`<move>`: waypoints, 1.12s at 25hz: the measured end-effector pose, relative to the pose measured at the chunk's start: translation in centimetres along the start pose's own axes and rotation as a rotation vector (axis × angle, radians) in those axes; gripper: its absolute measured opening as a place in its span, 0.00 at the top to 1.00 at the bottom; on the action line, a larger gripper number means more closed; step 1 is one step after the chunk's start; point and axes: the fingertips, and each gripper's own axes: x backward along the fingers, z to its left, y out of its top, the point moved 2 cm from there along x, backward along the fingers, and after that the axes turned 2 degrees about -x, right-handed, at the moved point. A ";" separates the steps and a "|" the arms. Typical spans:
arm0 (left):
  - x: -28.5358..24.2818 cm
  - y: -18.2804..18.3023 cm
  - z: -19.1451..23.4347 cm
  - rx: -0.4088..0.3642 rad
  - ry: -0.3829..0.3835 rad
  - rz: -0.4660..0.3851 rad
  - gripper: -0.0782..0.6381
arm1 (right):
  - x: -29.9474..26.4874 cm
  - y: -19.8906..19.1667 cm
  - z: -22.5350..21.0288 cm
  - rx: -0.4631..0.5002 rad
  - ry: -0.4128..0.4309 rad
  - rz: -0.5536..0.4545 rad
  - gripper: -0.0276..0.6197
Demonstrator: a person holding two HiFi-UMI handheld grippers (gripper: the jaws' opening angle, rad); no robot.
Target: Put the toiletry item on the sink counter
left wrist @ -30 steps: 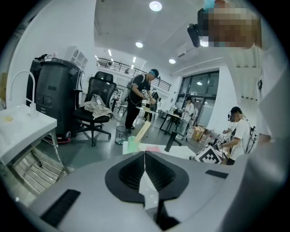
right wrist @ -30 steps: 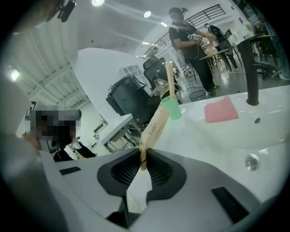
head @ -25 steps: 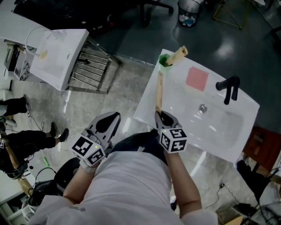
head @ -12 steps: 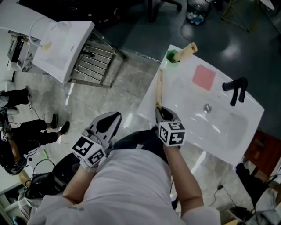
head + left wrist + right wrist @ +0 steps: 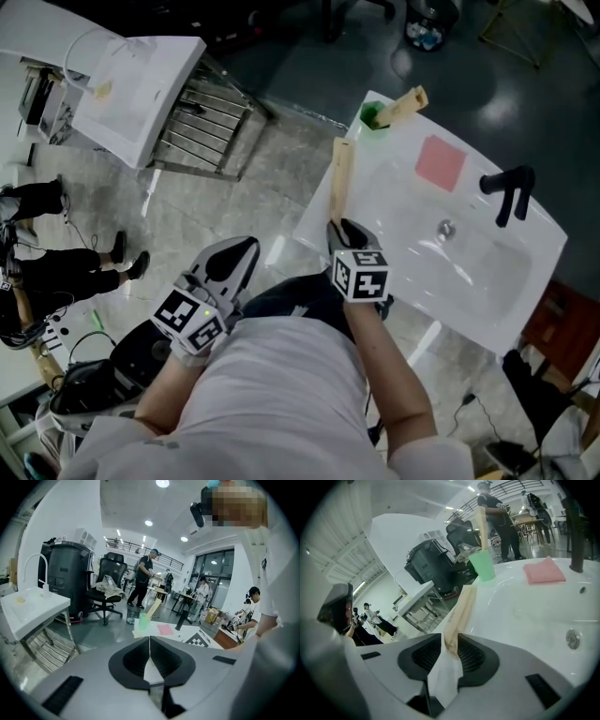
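Observation:
A long flat tan toiletry item (image 5: pixel 339 183) lies along the left edge of the white sink counter (image 5: pixel 394 187). Its near end sits between the jaws of my right gripper (image 5: pixel 339 228) at the counter's front left corner. In the right gripper view the item (image 5: pixel 461 609) runs away from the right gripper (image 5: pixel 450 639). Those jaws are opening, with the item's tip still in the gap. My left gripper (image 5: pixel 242 251) hangs off the counter to the left, over the floor. In its own view the left gripper (image 5: pixel 149 641) is shut and holds nothing.
A green cup (image 5: pixel 375 114) holding another tan item (image 5: pixel 403 103) stands at the counter's far left corner. A pink cloth (image 5: pixel 441 161), a black faucet (image 5: pixel 506 192) and the basin drain (image 5: pixel 446 228) lie to the right. A second white sink (image 5: pixel 131 84) on a metal rack stands at left.
The head view has shifted a little, so the counter sits slightly higher and further right. The right gripper stays at the item's near end. The left gripper has not moved.

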 end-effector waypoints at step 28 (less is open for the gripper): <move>0.6 1.4 -0.1 -0.015 0.019 -0.047 0.87 | 0.6 2.4 1.0 0.037 0.014 -0.021 0.60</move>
